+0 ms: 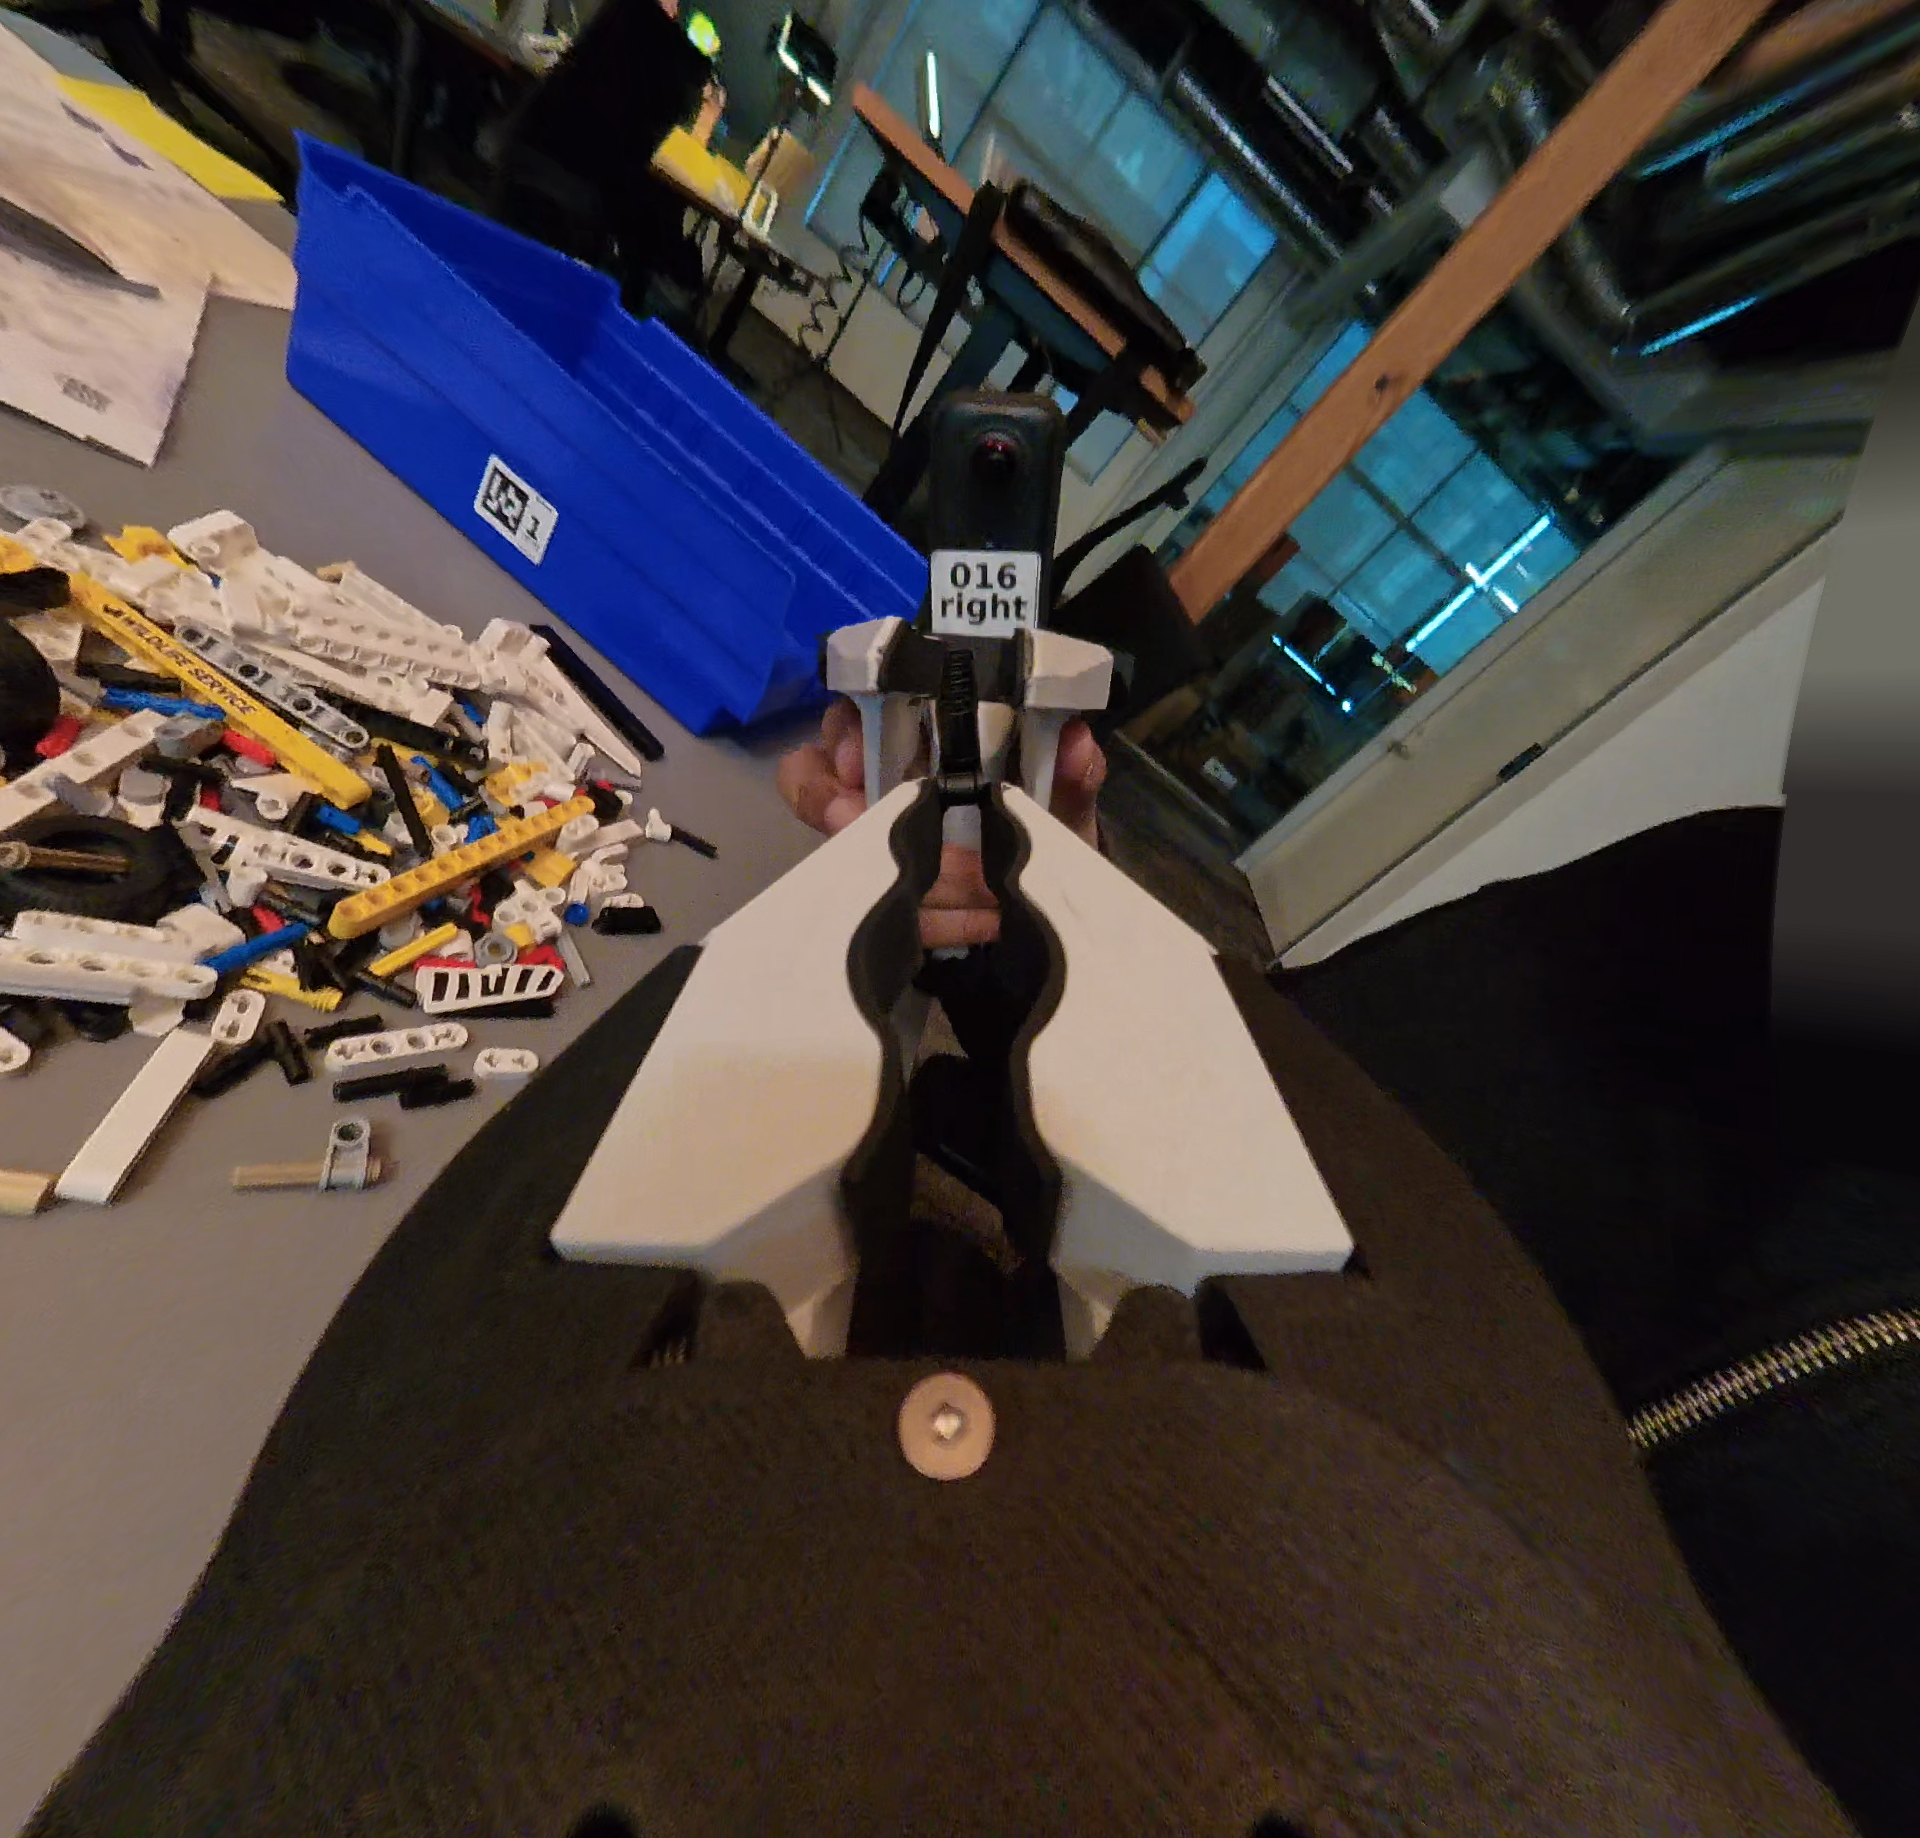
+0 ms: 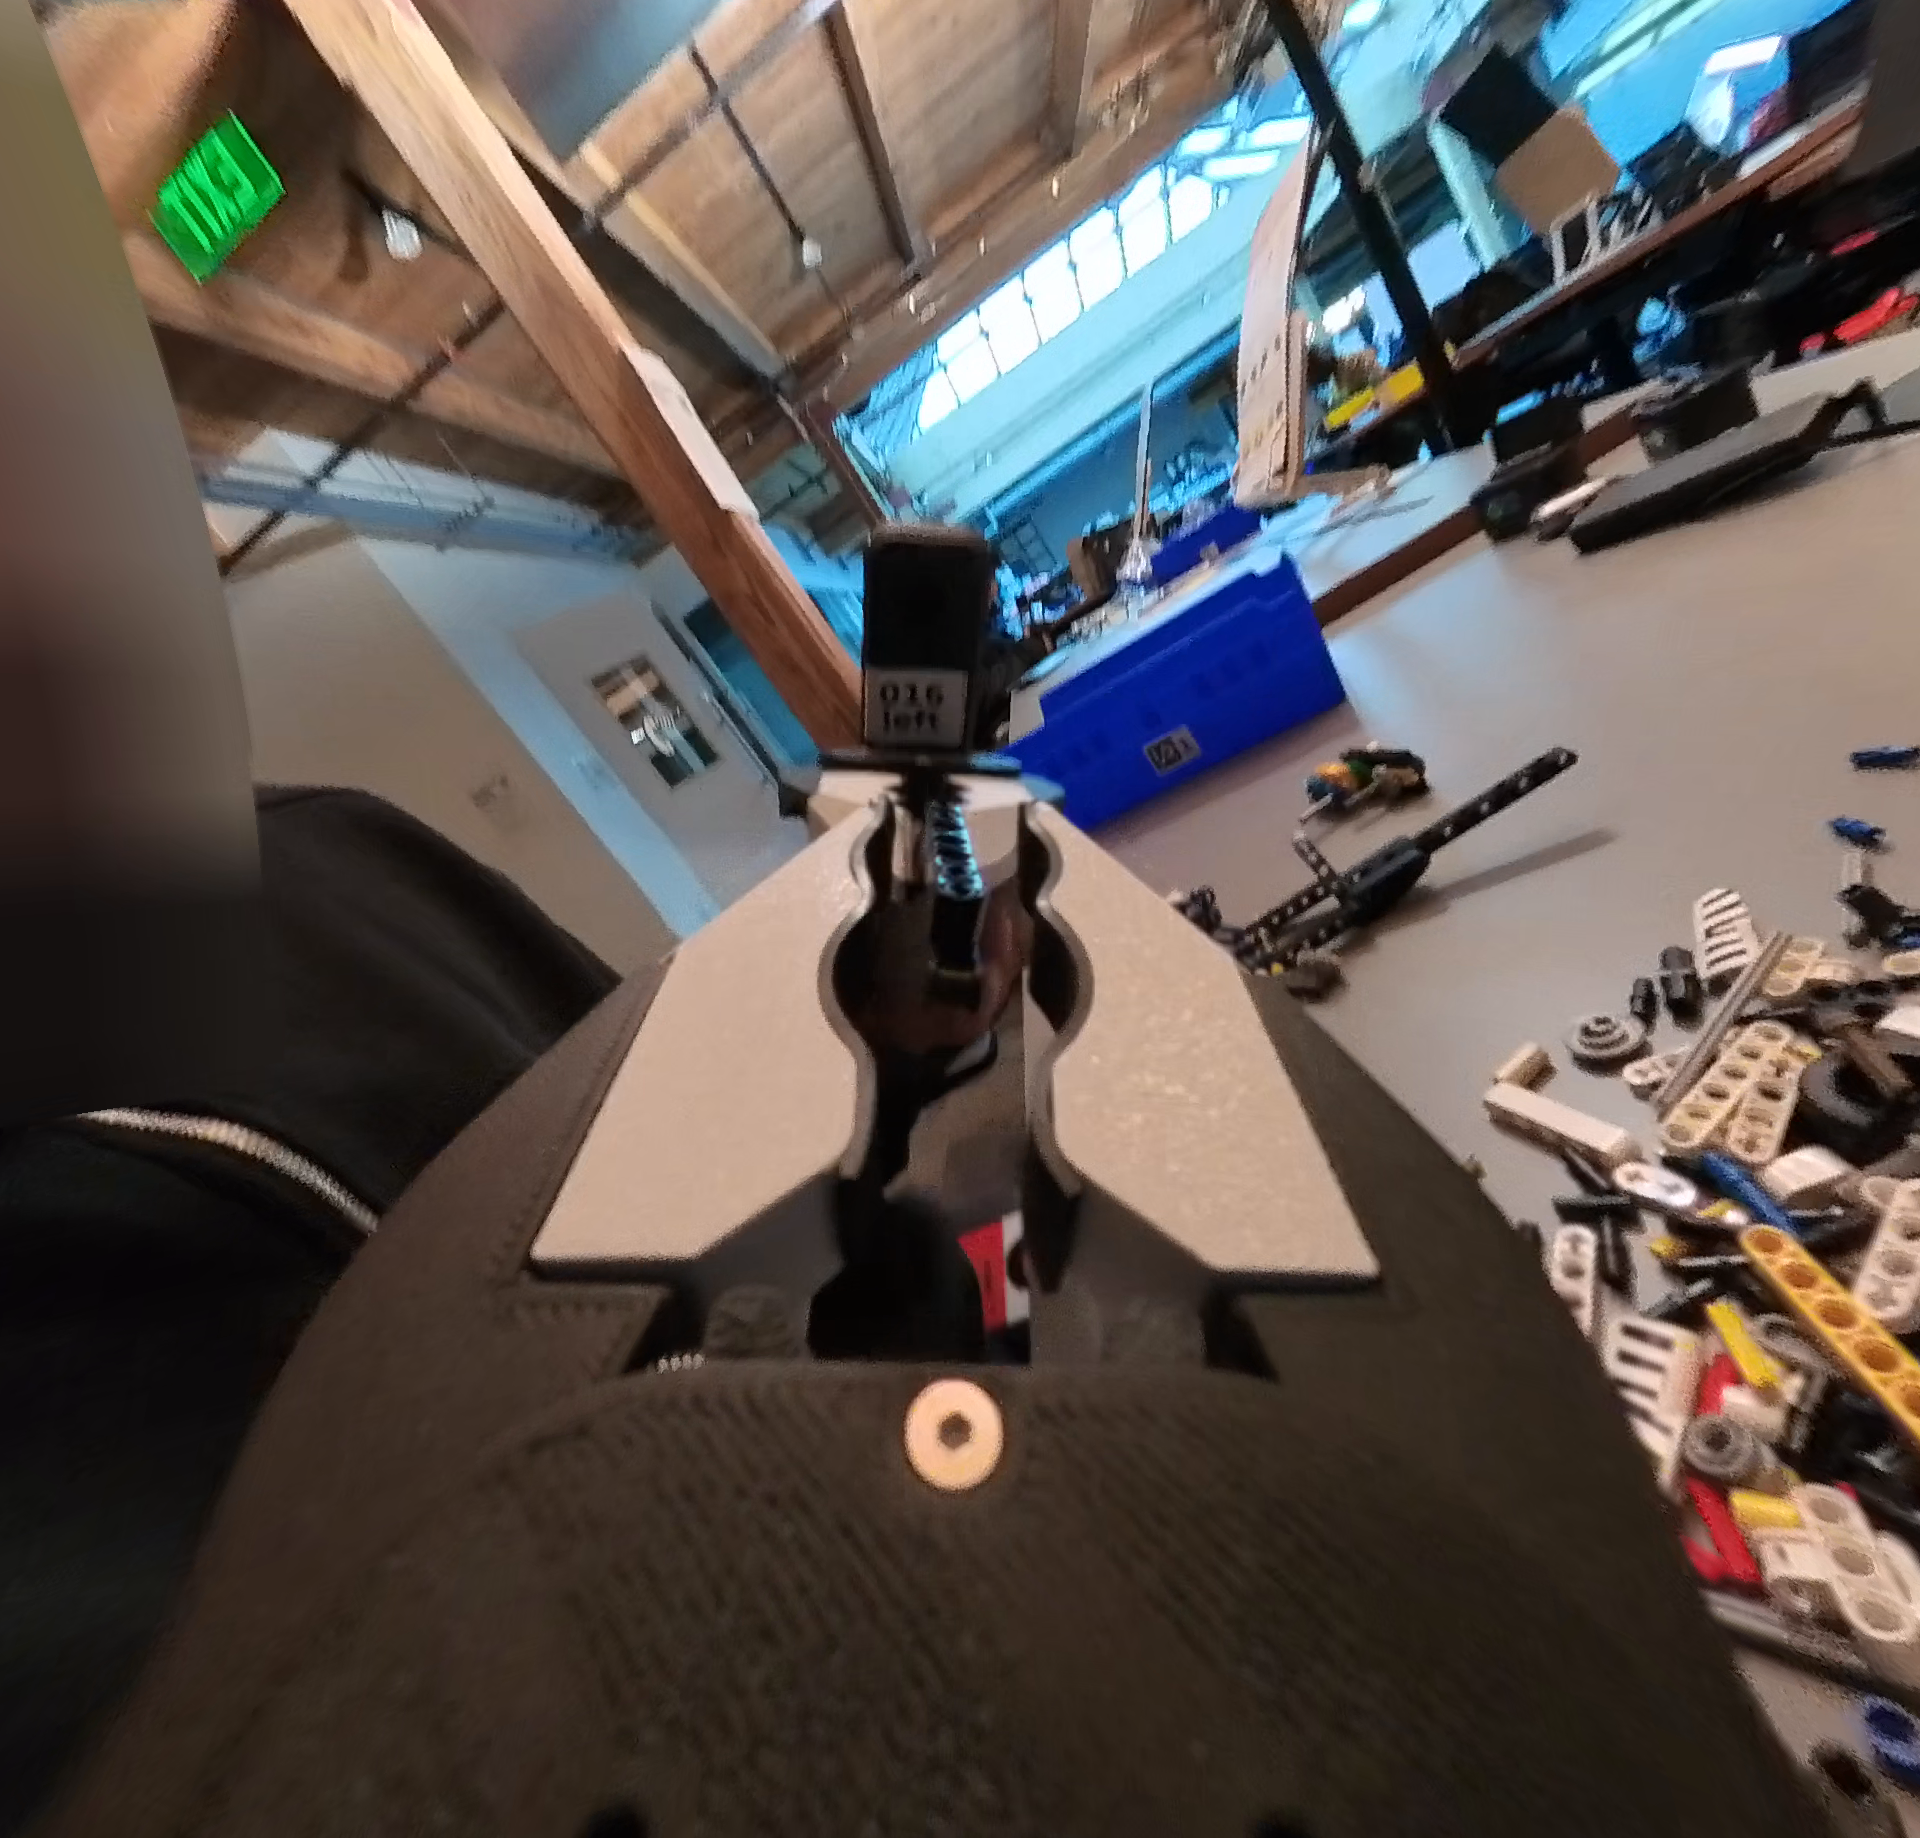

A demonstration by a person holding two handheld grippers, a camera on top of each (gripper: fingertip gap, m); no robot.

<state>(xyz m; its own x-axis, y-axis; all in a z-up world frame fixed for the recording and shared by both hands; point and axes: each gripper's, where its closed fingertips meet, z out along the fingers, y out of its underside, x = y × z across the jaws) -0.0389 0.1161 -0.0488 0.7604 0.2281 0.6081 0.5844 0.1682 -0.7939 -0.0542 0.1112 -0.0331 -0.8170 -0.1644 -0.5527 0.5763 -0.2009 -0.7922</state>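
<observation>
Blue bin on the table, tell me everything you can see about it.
The blue bin is a long, open-topped tub of glossy moulded plastic with stepped, ribbed side walls. One long side carries a small white sticker with a black printed marker. It stands upright on the grey table, just beyond the pile of building pieces, with paper sheets past its far end. Its inside is mostly hidden. Apart from the table, nothing plainly touches it.

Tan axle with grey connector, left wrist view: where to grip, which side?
Probably the bare tan shaft, left of the grey connector, coming from above with the claw closing across its width. It lies flat on the grey table, apart from the pile, so both long sides look free. The connector end is lumpier.
</observation>
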